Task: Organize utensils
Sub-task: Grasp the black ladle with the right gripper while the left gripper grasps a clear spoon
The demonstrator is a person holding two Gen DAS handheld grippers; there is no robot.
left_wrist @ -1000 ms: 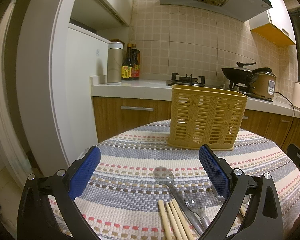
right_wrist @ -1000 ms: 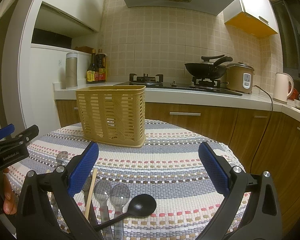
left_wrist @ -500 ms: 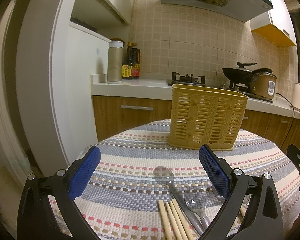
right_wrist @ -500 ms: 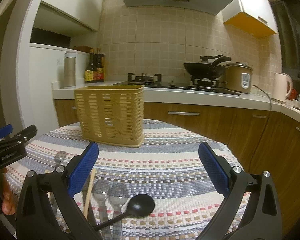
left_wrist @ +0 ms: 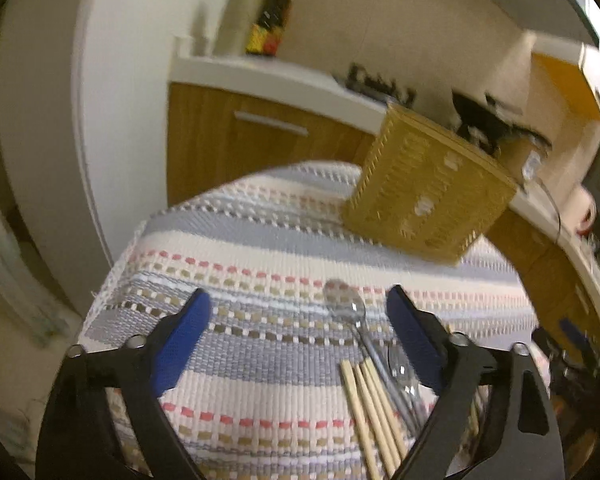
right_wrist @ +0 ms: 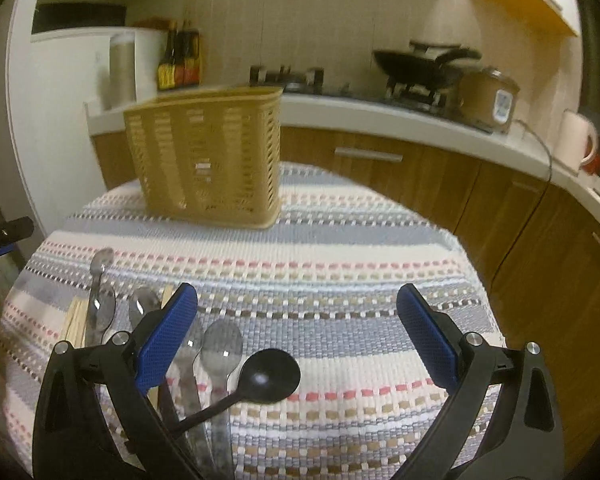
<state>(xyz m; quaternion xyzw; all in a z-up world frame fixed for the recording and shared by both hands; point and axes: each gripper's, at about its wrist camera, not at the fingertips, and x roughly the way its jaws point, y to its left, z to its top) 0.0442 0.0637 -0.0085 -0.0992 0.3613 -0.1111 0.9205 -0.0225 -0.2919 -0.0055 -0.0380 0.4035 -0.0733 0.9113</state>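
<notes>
A tan slotted utensil basket [left_wrist: 428, 196] [right_wrist: 208, 156] stands upright at the far side of a round table with a striped cloth [left_wrist: 240, 280] [right_wrist: 340, 272]. Near the front lie clear plastic spoons [left_wrist: 346, 306] [right_wrist: 222, 348], wooden chopsticks [left_wrist: 370, 408] [right_wrist: 74, 320] and a black spoon [right_wrist: 268, 376]. My left gripper [left_wrist: 298, 314] is open and empty, above the cloth with the spoons and chopsticks near its right finger. My right gripper [right_wrist: 296, 312] is open and empty, above the cloth with the utensils by its left finger.
A kitchen counter [right_wrist: 420, 120] runs behind the table with a wok [right_wrist: 416, 64], a rice cooker [right_wrist: 488, 96], a kettle [right_wrist: 578, 144] and sauce bottles [right_wrist: 180, 60]. A white cabinet [left_wrist: 132, 100] stands left. The left gripper's tip shows in the right wrist view [right_wrist: 4, 232].
Both grippers have tilted down toward the table. The left view has also rolled and blurred with motion. Both stay open and empty; the utensils have not moved.
</notes>
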